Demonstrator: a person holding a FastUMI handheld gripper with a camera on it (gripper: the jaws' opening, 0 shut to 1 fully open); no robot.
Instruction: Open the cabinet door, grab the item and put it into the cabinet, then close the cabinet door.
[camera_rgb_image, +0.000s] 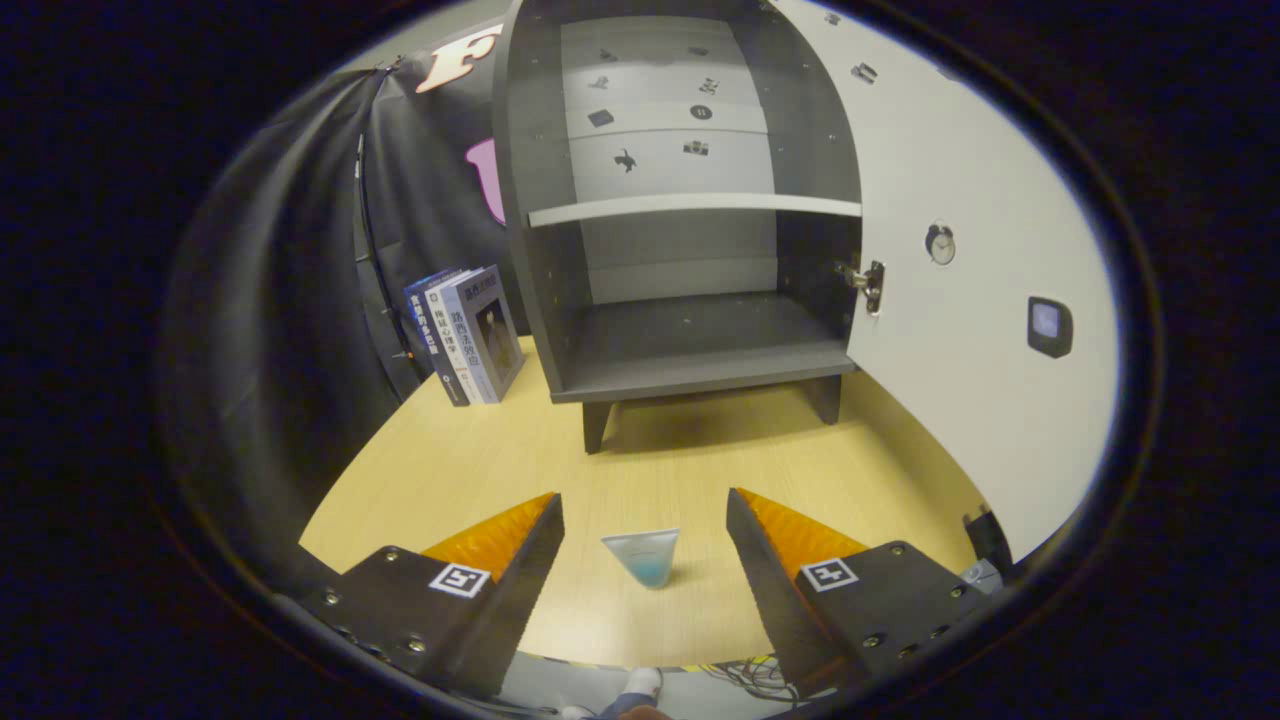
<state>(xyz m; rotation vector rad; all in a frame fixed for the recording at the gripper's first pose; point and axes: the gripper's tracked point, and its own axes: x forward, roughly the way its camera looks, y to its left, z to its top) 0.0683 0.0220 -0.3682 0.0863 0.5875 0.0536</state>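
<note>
A small pale-blue tube (644, 556) stands on the wooden table (480, 470), tapering downward, its wide flat end on top. It sits between my two fingers, touching neither. My gripper (645, 512) is open, with a wide gap. Beyond it stands the dark grey cabinet (690, 360) on short legs, with one light shelf (690, 207) and nothing on its lower floor. Its white door (960, 300) is swung wide open to the right, hinged at a metal hinge (868, 283).
Three books (468, 335) stand upright left of the cabinet, against the black cloth wall. Small stickers dot the inside of the door and the cabinet's back panel. The table's front edge lies just below my fingers, with floor and cables beneath.
</note>
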